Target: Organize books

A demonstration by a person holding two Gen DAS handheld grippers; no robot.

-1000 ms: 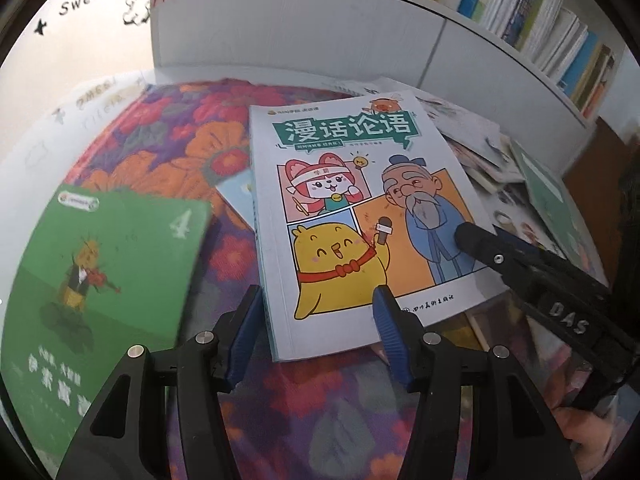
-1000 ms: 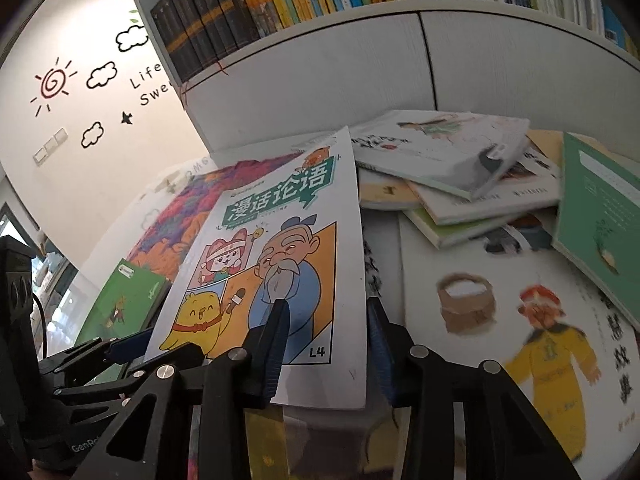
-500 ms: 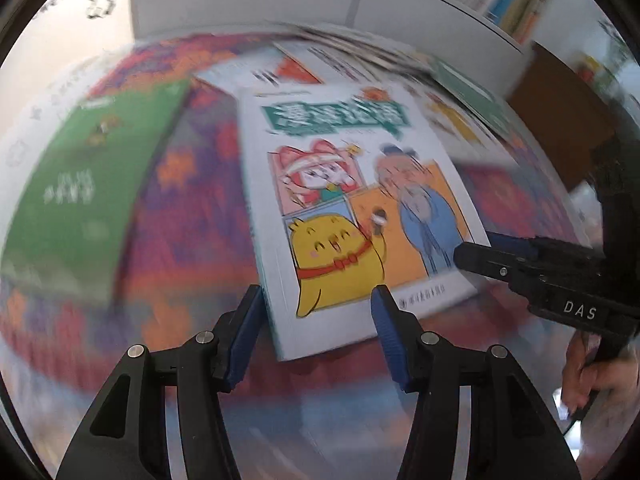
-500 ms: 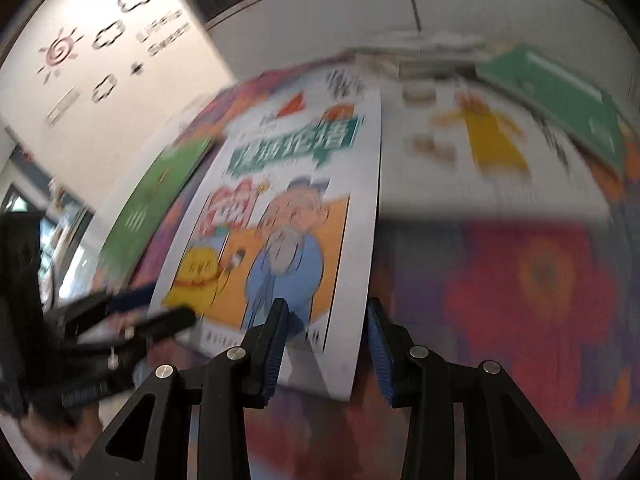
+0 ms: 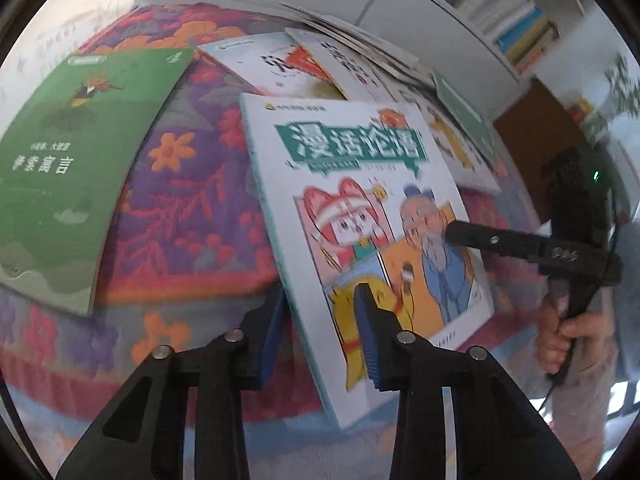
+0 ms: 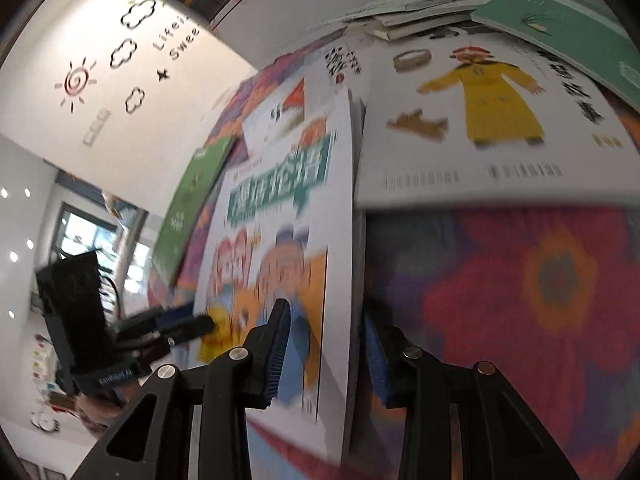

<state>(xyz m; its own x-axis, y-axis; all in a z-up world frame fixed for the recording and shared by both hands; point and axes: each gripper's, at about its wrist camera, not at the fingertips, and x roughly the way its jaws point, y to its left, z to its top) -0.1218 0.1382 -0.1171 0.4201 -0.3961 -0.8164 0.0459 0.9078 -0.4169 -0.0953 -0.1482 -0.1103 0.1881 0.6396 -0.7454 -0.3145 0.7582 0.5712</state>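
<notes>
White-covered book: the comic book (image 5: 360, 216) with the teal title banner sits tilted, its near edge lifted off the floral cloth (image 5: 188, 216) on the counter — you hold it from two sides.
Left gripper: your left gripper (image 5: 320, 336) is clamped on the book's near lower corner, one blue pad under the spine edge and one on the cover over the yellow figure.
Right gripper: your right gripper (image 6: 326, 354) straddles the book's right-hand long edge and its jaws are closing on it; the edge is between the pads, though blur hides whether both pads press yet.
Long axis: the book runs away from you, title end far, bottom end near — both grippers sit at the near end, so the far end hangs unsupported.
Nearer hand: your left is at the corner and your right slightly further up the side; judged from this, the left carries the weight.
Neighbours: the green book (image 5: 76, 168) lies flat to the left, well apart; the book with the yellow-robed figure (image 6: 492, 120) lies just beside the right edge, with more books piled behind it.
Risk: a thin paperback held at one end probably sags — keep both grips level with each other.
</notes>
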